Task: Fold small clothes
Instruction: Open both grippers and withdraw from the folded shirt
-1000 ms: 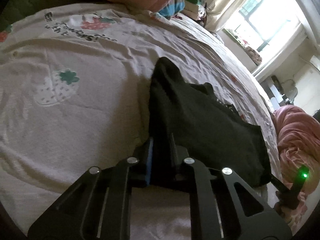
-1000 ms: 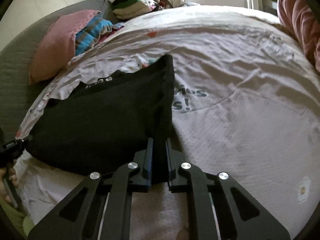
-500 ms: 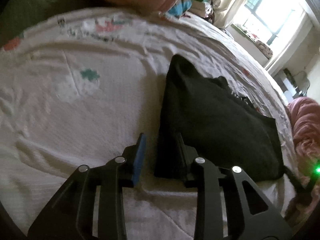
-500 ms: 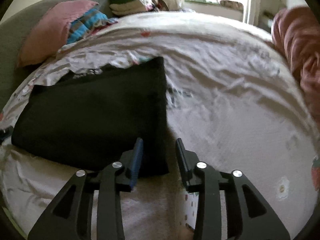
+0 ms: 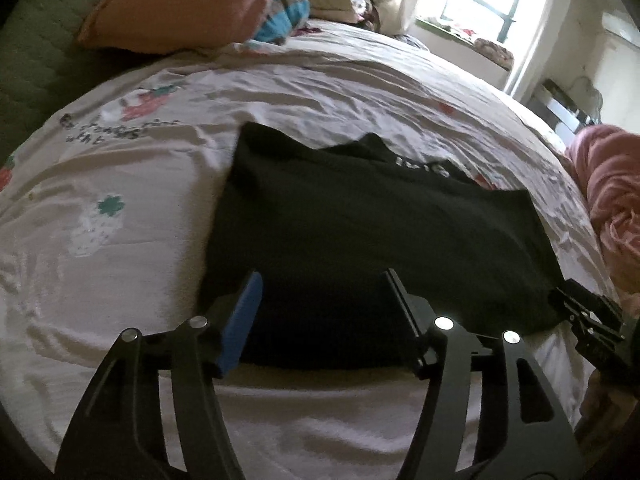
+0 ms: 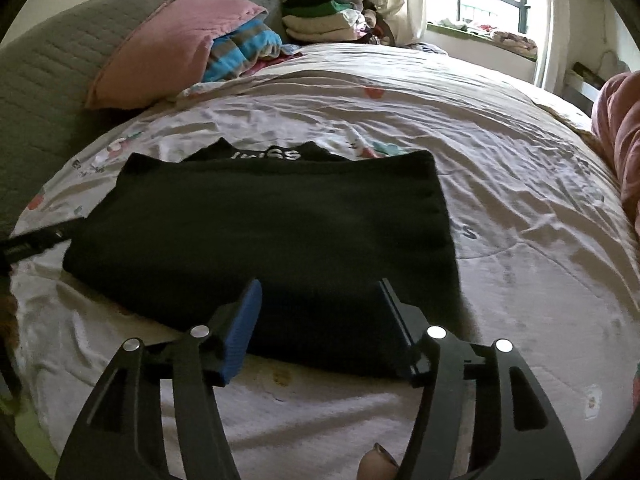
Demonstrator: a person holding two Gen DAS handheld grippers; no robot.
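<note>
while both grippers stand off the cloth: one fold looks laid and let go.
garment: a black garment [image 6: 264, 236] lies folded flat on the bed [image 6: 520, 184], near edge just ahead of both tools; a strip with white lettering shows at its far edge, so the top layer stops a little short of the layer beneath.
left gripper: left gripper [image 5: 322, 298] has its jaws well apart, having just been opening; the garment's near left corner lies under and ahead of the gap, but the pads press on nothing.
right gripper: right gripper [image 6: 318, 304] is likewise parted, jaws just opened, empty, over the near right part of the garment.
why so placed: i judge each tool carried one near corner, which would explain why they sit at the two ends of the same edge, side by side; the right one shows at the right margin of the left view [image 5: 588, 312].
why flat: the soft sheet gives, so a released layer settles without sliding.
surroundings: pink pillow [image 6: 172, 48] and a stack of folded clothes [image 6: 324, 16] sit at the far side, well apart from the work.
next, as a guess: another fold across, left to right, or smoothing.
risk: thick dark layers may hide a bunched hem.
</note>
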